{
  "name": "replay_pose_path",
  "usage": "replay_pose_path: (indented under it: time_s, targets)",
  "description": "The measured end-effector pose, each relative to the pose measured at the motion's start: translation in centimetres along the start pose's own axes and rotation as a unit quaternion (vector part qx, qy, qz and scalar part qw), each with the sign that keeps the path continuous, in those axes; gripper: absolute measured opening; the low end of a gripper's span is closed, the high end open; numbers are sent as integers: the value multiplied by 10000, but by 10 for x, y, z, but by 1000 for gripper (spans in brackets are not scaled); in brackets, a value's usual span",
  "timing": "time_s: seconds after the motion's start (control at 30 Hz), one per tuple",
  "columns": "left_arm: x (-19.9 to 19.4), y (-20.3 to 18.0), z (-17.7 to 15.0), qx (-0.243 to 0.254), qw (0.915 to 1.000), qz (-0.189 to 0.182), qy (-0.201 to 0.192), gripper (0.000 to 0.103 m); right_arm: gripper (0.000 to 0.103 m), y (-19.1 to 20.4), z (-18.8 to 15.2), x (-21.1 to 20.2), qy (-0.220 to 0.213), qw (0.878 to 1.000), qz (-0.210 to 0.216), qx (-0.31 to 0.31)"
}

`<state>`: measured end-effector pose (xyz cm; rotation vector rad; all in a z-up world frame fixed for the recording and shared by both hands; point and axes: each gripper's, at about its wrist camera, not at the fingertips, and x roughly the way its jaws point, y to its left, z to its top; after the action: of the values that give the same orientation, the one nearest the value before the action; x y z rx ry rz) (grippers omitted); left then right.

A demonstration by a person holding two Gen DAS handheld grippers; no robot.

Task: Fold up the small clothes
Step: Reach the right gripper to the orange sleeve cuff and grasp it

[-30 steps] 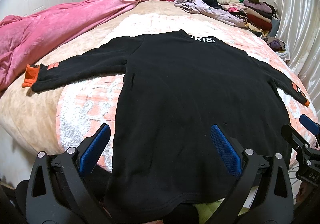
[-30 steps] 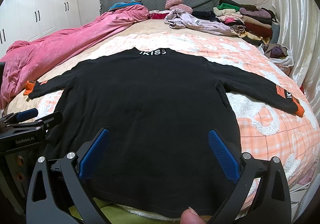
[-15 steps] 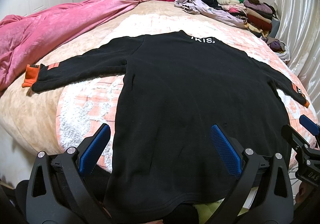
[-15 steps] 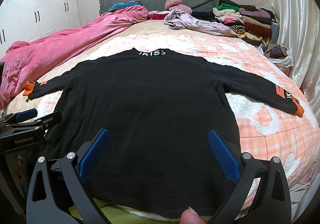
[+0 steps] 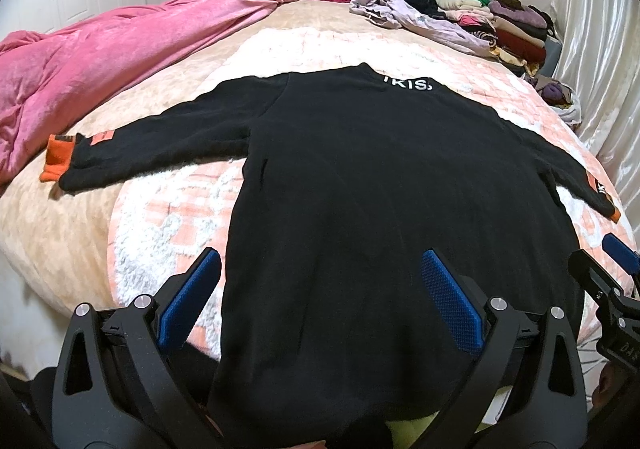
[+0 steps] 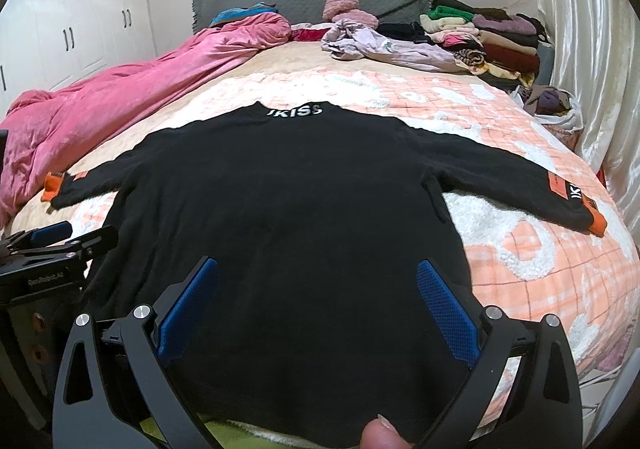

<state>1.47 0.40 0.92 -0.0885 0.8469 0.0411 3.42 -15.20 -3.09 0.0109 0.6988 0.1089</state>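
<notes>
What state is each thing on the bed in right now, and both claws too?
Black sweater: spread flat, sleeves out, unfolded.
Pink blanket: bunched along the bed's left side.
Clothes pile: stacked by the headboard.
Left claw: open, empty.
Right claw: open, empty.

1. Black sweater [image 5: 380, 209] hem partly hidden behind left tongs [image 5: 320, 289], cut off at bottom edge.
2. Collar lettering [image 5: 406, 83] partly out of sight.
3. Folded clothes pile [image 6: 492, 37] too small to tell apart.

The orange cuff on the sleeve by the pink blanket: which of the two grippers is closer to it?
Left. The left gripper hovers open over the black sweater's hem on the side of that orange cuff; the right gripper is open further toward the opposite sleeve.
</notes>
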Motion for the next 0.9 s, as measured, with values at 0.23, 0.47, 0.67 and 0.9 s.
replay_pose_path:
  time_s: [0.23, 0.47, 0.67, 0.9]
  targets:
    - [13, -10, 23, 20, 10000, -86, 13, 94, 99, -24, 17, 7, -105, 9996, -206, 191]
    - [28, -22, 43, 97, 9999, -108, 59, 94, 99, -53, 35, 20, -193, 9984, -383, 371]
    - [39, -32, 55, 161, 9996, -209, 77, 94, 99, -81, 47, 36, -239, 9966, -539, 567]
    - [61, -49, 74, 264, 9990, -325, 145, 94, 99, -123, 57, 54, -227, 9922, -922, 814]
